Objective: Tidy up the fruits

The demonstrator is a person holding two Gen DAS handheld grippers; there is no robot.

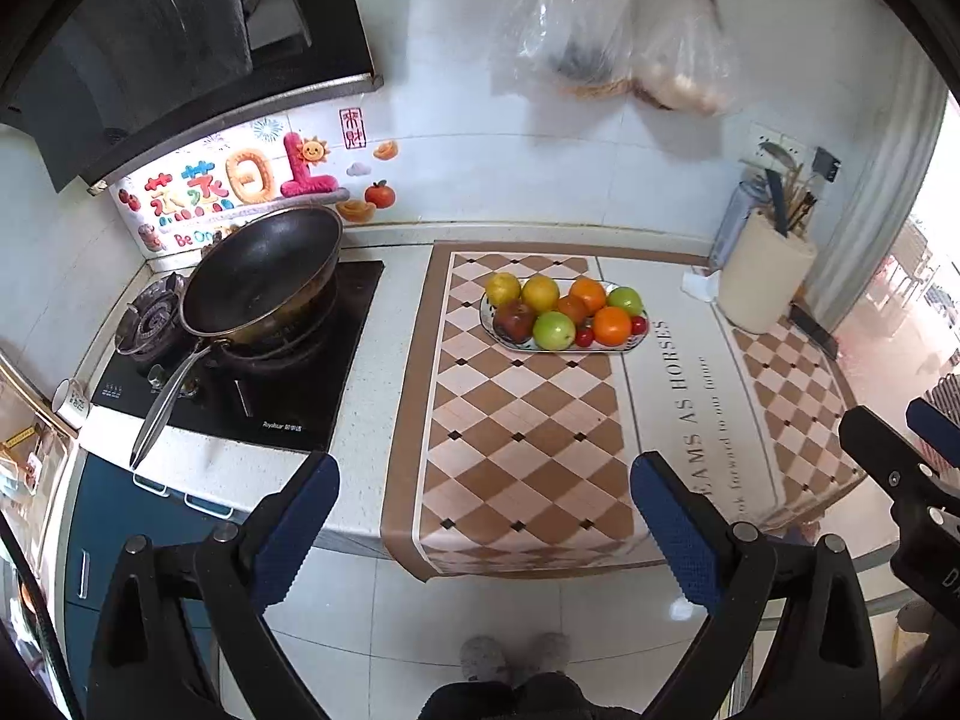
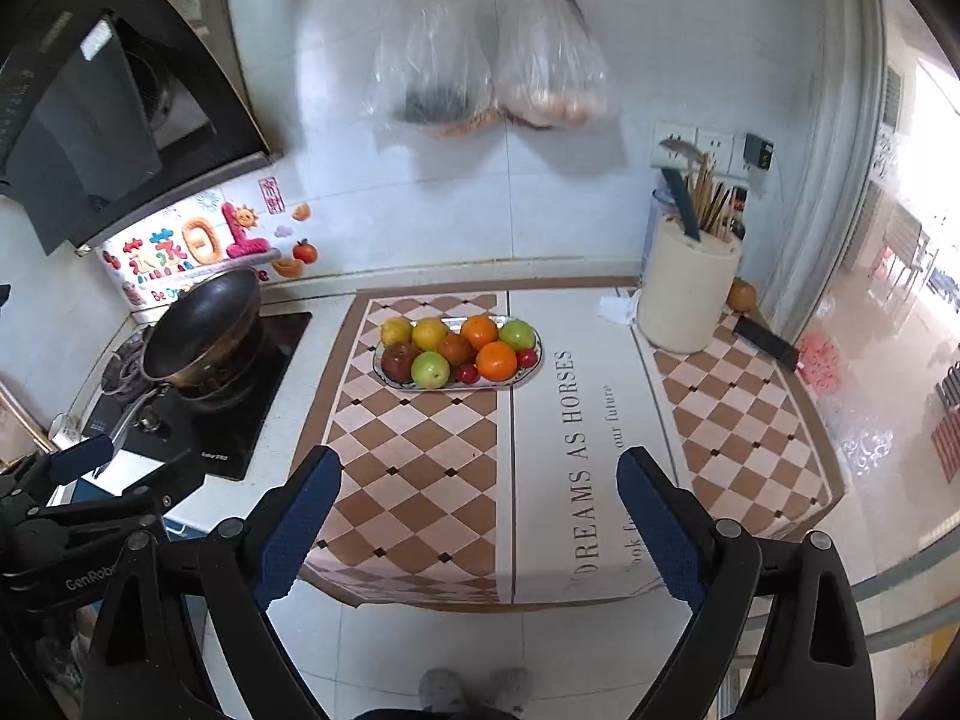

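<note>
An oval white plate [image 1: 624, 348] [image 2: 534, 369] sits on the checkered counter mat [image 1: 516, 438] [image 2: 414, 480]. It holds several fruits: two oranges [image 1: 612, 324] [image 2: 496, 360], green apples [image 1: 555, 330] [image 2: 430, 368], yellow fruits [image 1: 503, 288] [image 2: 396, 331], a dark red apple [image 1: 514, 320] [image 2: 400, 360] and small red tomatoes [image 1: 584, 336] [image 2: 466, 372]. My left gripper [image 1: 483, 492] is open and empty, held off the counter's front edge. My right gripper [image 2: 480, 486] is open and empty beside it. Both are well short of the plate.
A black wok [image 1: 264, 276] [image 2: 201, 324] sits on the stove at the left. A cream utensil holder [image 1: 765, 276] [image 2: 687, 294] stands at the back right. Plastic bags [image 1: 606, 30] [image 2: 486, 60] hang on the tiled wall. A range hood [image 1: 168, 48] hangs above the stove.
</note>
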